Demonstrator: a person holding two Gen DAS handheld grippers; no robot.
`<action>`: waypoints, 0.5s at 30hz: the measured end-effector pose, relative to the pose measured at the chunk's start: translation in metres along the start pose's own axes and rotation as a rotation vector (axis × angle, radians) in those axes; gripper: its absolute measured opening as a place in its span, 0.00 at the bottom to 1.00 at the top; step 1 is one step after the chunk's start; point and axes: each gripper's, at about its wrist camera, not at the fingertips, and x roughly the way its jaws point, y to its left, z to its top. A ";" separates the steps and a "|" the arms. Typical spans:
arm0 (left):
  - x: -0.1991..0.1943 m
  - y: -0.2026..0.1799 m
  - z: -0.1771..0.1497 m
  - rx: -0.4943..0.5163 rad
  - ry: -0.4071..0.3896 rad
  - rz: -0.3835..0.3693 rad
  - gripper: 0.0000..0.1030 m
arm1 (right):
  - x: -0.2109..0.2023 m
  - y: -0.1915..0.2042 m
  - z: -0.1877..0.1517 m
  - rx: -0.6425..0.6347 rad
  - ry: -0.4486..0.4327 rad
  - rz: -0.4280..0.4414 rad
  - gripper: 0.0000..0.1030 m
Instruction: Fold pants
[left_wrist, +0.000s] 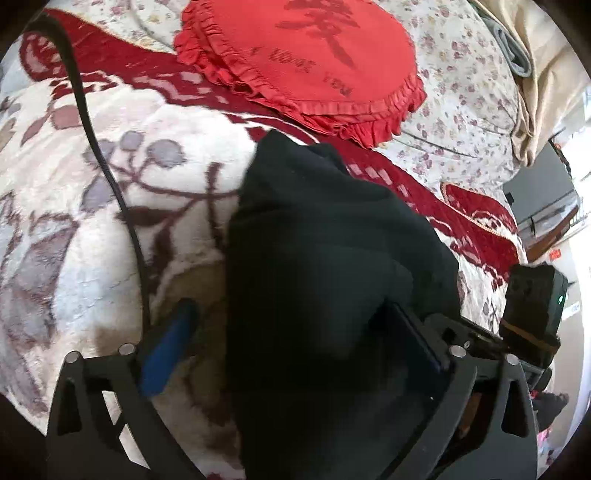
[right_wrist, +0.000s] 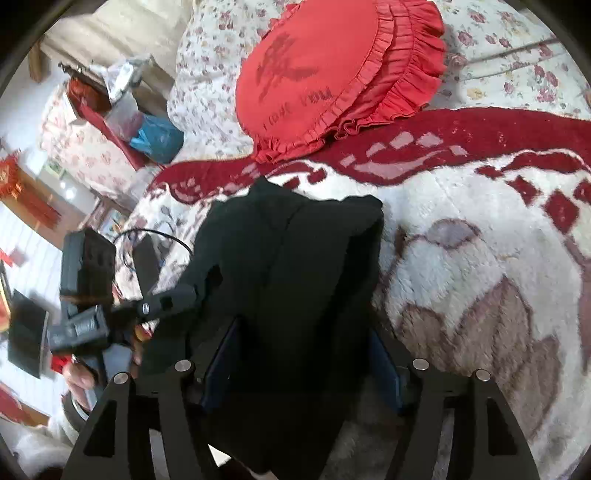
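Black pants lie bunched on a white and red fleece blanket. In the left wrist view my left gripper stands wide open over the near end of the pants; its blue left pad is clear of the cloth and the right pad is half hidden by it. In the right wrist view the pants fill the space between my right gripper's two blue pads, which hold the cloth. The left gripper shows at the left of that view, beside the pants.
A round red frilled cushion lies beyond the pants on a floral quilt. A black cable runs across the blanket at the left. Bags and boxes stand beside the bed at the far left of the right wrist view.
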 end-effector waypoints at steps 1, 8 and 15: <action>0.002 -0.003 -0.001 0.021 -0.003 0.014 0.99 | 0.001 0.000 0.000 0.004 -0.008 0.007 0.63; -0.001 -0.011 -0.002 0.054 0.015 0.016 0.68 | -0.001 0.017 0.004 -0.025 -0.040 -0.033 0.34; -0.023 -0.019 0.018 0.087 -0.047 0.037 0.50 | -0.016 0.053 0.034 -0.121 -0.095 0.001 0.30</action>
